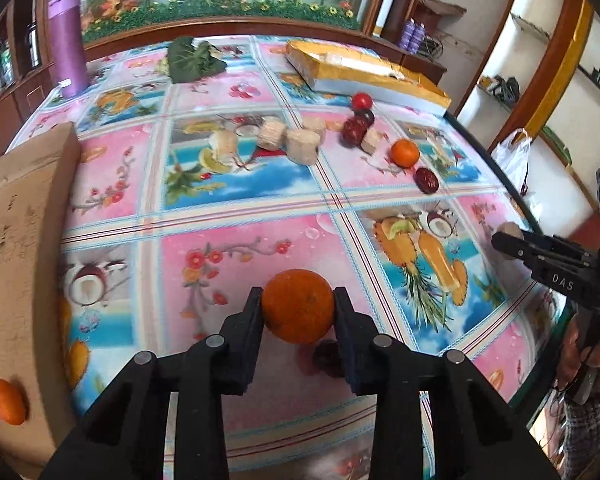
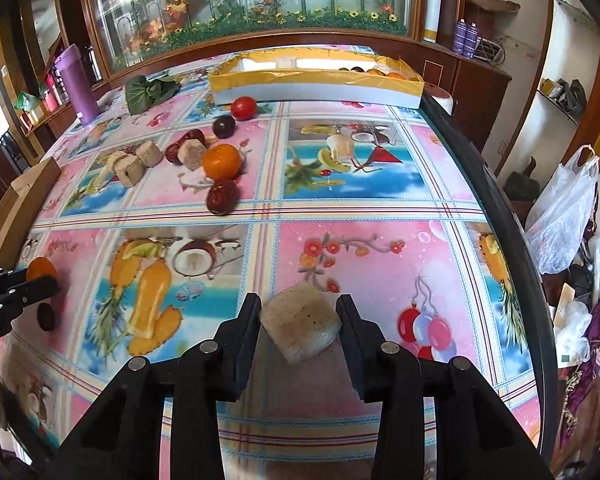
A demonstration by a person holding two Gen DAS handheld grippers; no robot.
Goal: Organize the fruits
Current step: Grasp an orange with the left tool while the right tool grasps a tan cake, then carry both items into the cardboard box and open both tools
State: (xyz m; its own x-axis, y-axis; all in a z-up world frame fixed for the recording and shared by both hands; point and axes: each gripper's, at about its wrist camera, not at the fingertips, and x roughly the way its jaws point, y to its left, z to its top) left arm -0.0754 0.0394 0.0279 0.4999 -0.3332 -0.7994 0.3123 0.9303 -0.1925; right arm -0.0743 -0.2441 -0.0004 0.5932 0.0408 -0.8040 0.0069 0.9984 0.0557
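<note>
Two pieces are being gripped, the left gripper [image 1: 298, 306] clamping an orange [image 1: 298, 306] and the right gripper [image 2: 299, 326] a pale block [image 2: 299, 326], while most fruit is lying mid-table [image 2: 380, 208], few boxed

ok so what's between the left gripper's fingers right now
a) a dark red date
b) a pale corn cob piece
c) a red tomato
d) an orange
d: in the left wrist view the left gripper has its pads pressed on both sides of an orange; the pale corn cob piece sits in the right gripper instead.
</note>
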